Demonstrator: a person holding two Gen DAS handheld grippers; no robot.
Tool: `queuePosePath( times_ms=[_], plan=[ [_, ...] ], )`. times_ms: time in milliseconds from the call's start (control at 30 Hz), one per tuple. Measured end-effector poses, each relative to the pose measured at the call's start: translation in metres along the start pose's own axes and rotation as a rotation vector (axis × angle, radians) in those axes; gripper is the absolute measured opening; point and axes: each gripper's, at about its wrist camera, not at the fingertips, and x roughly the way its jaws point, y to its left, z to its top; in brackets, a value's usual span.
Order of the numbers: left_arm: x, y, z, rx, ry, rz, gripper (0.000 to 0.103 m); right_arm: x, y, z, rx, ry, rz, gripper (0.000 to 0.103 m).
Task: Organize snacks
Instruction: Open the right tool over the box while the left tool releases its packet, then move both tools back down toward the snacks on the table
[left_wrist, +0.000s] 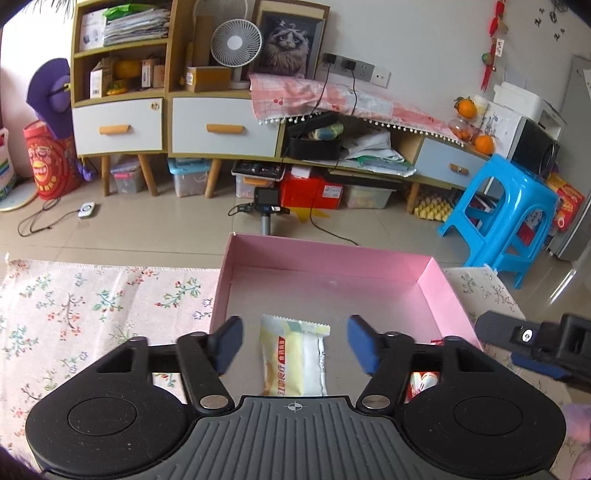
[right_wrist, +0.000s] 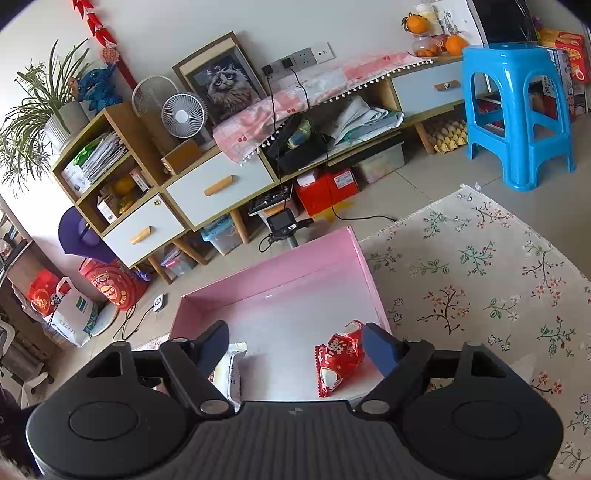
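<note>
A shallow pink box (left_wrist: 439, 291) (right_wrist: 373, 284) lies on the floral cloth. A yellow and white snack packet (left_wrist: 291, 362) rests on the box floor between the fingers of my left gripper (left_wrist: 293, 345), which stands open with neither pad touching it. A red snack packet (right_wrist: 340, 358) lies in the box beside the right finger of my right gripper (right_wrist: 295, 350), also open, its pads clear of it. The yellow packet (right_wrist: 231, 373) shows at the left finger in the right wrist view. The red packet (left_wrist: 423, 384) peeks out behind the left gripper's right finger. The right gripper (left_wrist: 535, 347) appears at the right edge.
The floral cloth (left_wrist: 92, 306) (right_wrist: 480, 295) spreads out on both sides of the box. Beyond it is tiled floor with a small camera on a pole (left_wrist: 266, 206), a blue plastic stool (left_wrist: 506, 218) and a long cabinet (left_wrist: 221, 125) with storage bins underneath.
</note>
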Motion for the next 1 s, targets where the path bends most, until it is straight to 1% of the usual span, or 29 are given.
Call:
queuePosePath(
  times_ms=[100,267,367,467,633,733,867,1000],
  plan=[
    [-0.006,-0.002,-0.002,0.026,0.01,0.01,0.069,-0.004,0.0,0.001,-0.012,0.004,-0.002,0.076],
    [-0.022,0.001,-0.006,0.025,0.005,0.018,0.082,-0.013,-0.002,0.005,-0.031,0.005,-0.003,0.08],
    [-0.033,0.003,-0.008,0.025,0.002,0.02,0.085,-0.023,-0.003,0.007,-0.061,-0.003,0.0,0.082],
    [-0.042,0.005,-0.011,0.03,0.005,0.026,0.089,-0.031,-0.004,0.007,-0.093,0.005,0.005,0.086],
    [-0.06,0.006,-0.02,0.043,0.009,0.013,0.093,-0.045,-0.008,0.004,-0.17,0.012,-0.003,0.088],
    [-0.072,0.006,-0.03,0.068,0.012,0.011,0.096,-0.052,-0.011,0.002,-0.193,0.017,-0.002,0.089],
    [-0.085,0.006,-0.042,0.106,0.031,0.029,0.096,-0.061,-0.011,-0.002,-0.227,0.016,0.001,0.092],
    [-0.1,0.009,-0.053,0.104,0.048,0.032,0.097,-0.067,-0.007,-0.009,-0.262,0.016,0.009,0.092]
  ],
)
